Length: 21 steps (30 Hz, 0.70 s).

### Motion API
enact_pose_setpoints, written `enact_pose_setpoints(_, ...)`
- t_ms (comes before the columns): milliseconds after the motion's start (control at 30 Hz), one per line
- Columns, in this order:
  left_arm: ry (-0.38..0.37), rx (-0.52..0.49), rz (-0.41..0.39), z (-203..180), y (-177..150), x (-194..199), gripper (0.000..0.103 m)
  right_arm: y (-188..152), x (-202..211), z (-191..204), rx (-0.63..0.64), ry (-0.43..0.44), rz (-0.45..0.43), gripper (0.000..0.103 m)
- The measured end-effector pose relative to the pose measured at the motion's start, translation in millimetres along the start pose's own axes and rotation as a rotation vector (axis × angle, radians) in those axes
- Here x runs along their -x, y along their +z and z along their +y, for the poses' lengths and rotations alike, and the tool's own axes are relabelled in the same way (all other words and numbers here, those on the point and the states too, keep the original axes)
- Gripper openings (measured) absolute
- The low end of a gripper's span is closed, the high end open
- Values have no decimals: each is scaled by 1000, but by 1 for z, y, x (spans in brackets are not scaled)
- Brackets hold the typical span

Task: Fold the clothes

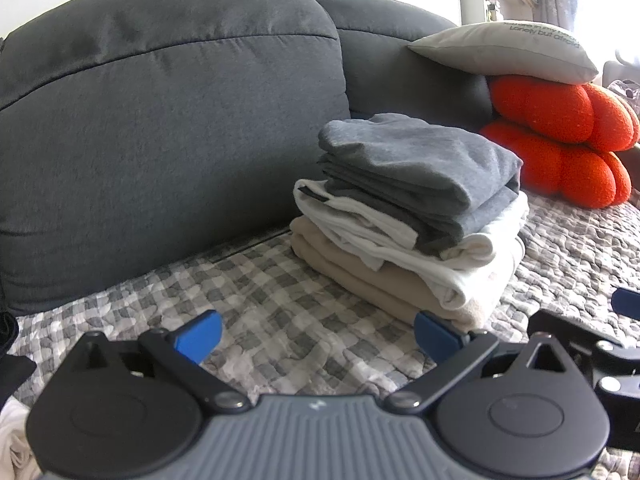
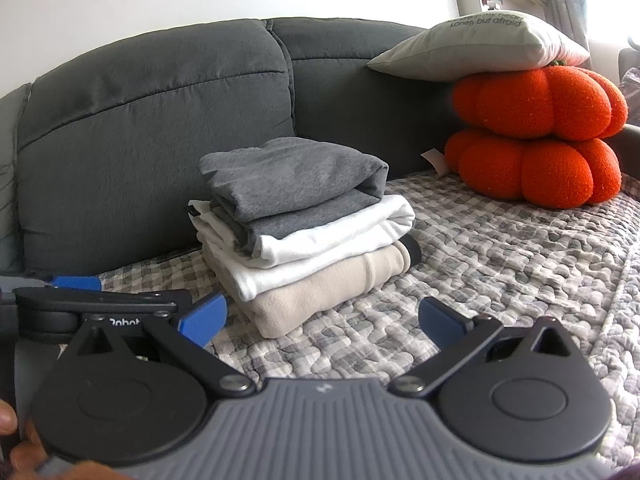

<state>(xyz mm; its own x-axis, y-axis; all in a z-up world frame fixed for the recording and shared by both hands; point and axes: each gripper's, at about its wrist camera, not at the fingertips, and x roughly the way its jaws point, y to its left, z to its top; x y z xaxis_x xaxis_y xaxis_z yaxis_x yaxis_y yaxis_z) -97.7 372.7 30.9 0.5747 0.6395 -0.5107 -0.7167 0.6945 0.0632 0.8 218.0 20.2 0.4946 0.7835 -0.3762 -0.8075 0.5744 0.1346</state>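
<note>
A stack of folded clothes [image 1: 408, 216] sits on the checkered quilt [image 1: 280, 312] of a sofa: a grey garment [image 1: 416, 160] on top, a white one [image 1: 472, 256] under it, a beige one [image 1: 360, 276] at the bottom. The stack also shows in the right wrist view [image 2: 304, 228]. My left gripper [image 1: 318, 336] is open and empty, just in front of the stack. My right gripper [image 2: 320, 324] is open and empty, in front of the stack's right side. The right gripper's body shows at the right edge of the left wrist view [image 1: 592, 356].
Grey sofa back cushions [image 1: 168, 128] rise behind the stack. Two orange pumpkin cushions [image 2: 536, 136] with a grey pillow [image 2: 480, 46] on top sit at the right. A bit of white cloth [image 1: 12, 436] lies at the lower left.
</note>
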Motion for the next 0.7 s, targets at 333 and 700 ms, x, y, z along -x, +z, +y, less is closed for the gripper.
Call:
enact_pose_setpoints(333,0,-4,-9,-1,-1,2,103,0,-1,1,4,1,3,103)
enact_pose_setpoints(700,14,-25,-39,-3,-1,4,103,0,-1,1,11,6,4,103)
